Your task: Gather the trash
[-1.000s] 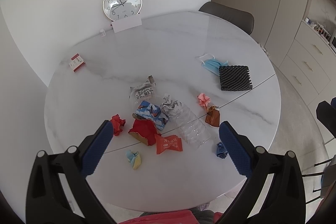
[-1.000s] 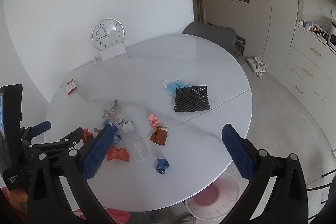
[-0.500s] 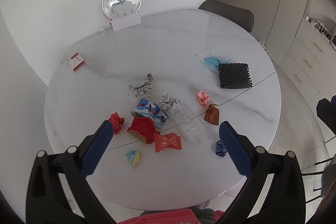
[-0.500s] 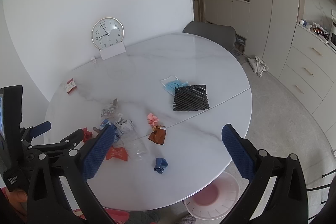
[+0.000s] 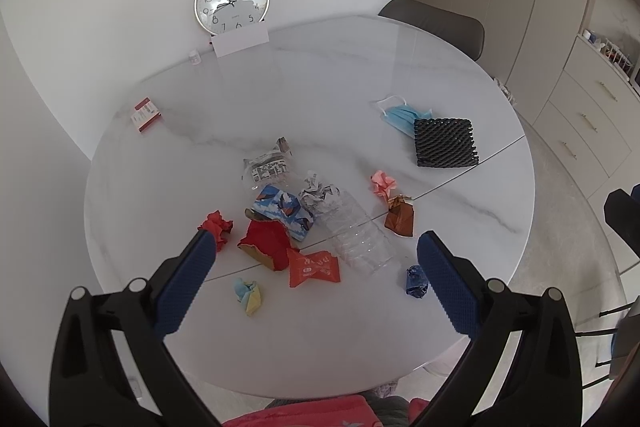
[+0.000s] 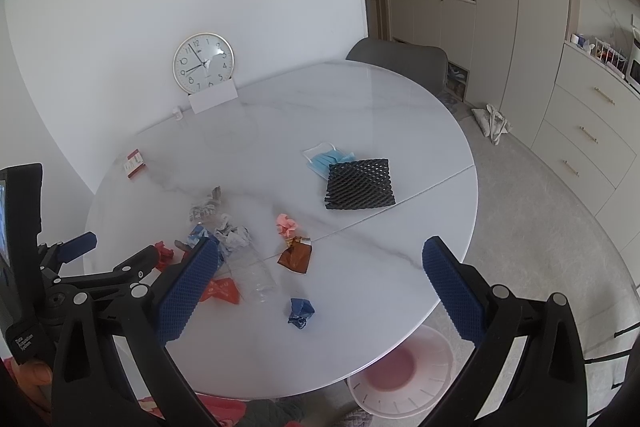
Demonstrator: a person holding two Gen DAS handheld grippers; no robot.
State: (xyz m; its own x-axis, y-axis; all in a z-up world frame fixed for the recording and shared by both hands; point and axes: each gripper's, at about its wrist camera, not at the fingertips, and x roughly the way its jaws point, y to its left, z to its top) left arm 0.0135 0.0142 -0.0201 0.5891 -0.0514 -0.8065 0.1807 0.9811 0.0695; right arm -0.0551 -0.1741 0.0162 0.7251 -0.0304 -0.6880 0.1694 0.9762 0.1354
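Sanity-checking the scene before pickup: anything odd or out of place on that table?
Yes. The wall clock stands on the table propped against the wall, not hung. A face mask lies partly under a black foam mesh. A clear bottle lies on its side among crumpled wrappers. Both grippers open, holding nothing.

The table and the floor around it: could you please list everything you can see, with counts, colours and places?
Table: 1, white marble, round.
Clock: 1, silver-rimmed, far edge against wall.
White card: 1, before the clock.
Small box: 1, red-white, far left.
Face mask: 1, blue, right.
Foam mesh: 1, black, overlapping the mask.
Plastic bottle: 1, clear, lying centre.
Paper balls: red, pink, blue.
Wrappers: orange, brown.
Bin: 1, white with a pink inside, on the floor.
Chair: 1, grey, far side.
Left gripper, right gripper: open.
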